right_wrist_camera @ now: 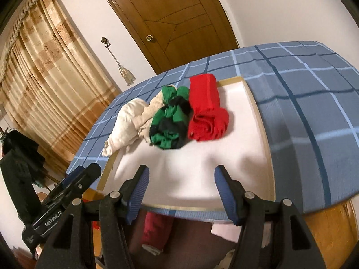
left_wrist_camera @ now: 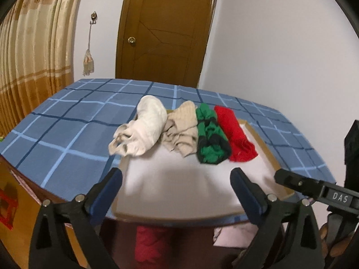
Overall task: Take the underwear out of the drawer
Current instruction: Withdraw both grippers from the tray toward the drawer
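- The left claw [left_wrist_camera: 176, 188] stands wide open with nothing between its blue pads, hovering over the near edge of a white board [left_wrist_camera: 179, 179].
- The right claw [right_wrist_camera: 180, 188] is also open, less widely, and empty; it hangs over the same near edge, just beside the left one.
- Just ahead of both claws, four rolled pieces of underwear lie in a row on the white board: a white roll [left_wrist_camera: 143, 127] on the far left, a beige roll [left_wrist_camera: 181, 130] touching it, then a green-and-black roll [left_wrist_camera: 211, 134] and a red roll [left_wrist_camera: 235, 134] on the right.
- The board rests on a table [left_wrist_camera: 67, 123] covered with a blue checked cloth.
- Below the claws, under the table's edge, an open drawer [right_wrist_camera: 193, 233] shows a dark red garment [right_wrist_camera: 154, 231] and something pale beside it; blur hides the detail.
- Judged from this, the step in hand falls between a drop-off and the next pick: four pieces are out, both claws free.
- The next move likely calls for tilting down into the drawer, centring open jaws over the dark red garment and pinching enough fabric to lift it clear.
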`<action>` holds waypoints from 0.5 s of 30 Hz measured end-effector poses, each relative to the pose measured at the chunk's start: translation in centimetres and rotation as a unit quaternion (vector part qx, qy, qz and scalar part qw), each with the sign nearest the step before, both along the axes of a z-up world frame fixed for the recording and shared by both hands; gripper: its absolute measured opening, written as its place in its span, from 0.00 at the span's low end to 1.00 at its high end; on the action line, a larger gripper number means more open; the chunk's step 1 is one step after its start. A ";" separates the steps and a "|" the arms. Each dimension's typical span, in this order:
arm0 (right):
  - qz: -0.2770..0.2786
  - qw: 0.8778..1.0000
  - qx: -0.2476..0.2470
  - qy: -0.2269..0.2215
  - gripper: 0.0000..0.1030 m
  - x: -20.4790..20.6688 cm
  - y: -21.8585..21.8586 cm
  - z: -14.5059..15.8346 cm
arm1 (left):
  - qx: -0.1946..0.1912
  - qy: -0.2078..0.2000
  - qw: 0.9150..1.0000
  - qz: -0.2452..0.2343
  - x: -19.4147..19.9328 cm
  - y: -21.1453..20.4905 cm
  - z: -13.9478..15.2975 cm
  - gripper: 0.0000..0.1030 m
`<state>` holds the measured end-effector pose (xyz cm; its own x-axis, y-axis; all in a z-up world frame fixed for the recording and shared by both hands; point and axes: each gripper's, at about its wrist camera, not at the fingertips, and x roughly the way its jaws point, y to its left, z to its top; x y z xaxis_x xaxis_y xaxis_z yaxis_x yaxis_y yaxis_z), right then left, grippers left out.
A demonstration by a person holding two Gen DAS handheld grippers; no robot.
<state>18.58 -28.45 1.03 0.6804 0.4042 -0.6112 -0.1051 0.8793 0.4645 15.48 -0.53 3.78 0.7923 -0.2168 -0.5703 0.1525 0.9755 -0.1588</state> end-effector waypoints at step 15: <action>-0.034 0.999 0.006 0.018 0.61 -5.5 -1.9 -3.8 | 0.013 0.042 0.999 0.015 -3.6 2.2 -4.2 1.00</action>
<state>13.12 -30.40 -2.73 0.6842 0.3660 -0.6308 -0.0289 0.8778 0.4781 11.92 1.68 -0.47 0.7471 -0.1783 -0.6404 0.1101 0.9832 -0.1453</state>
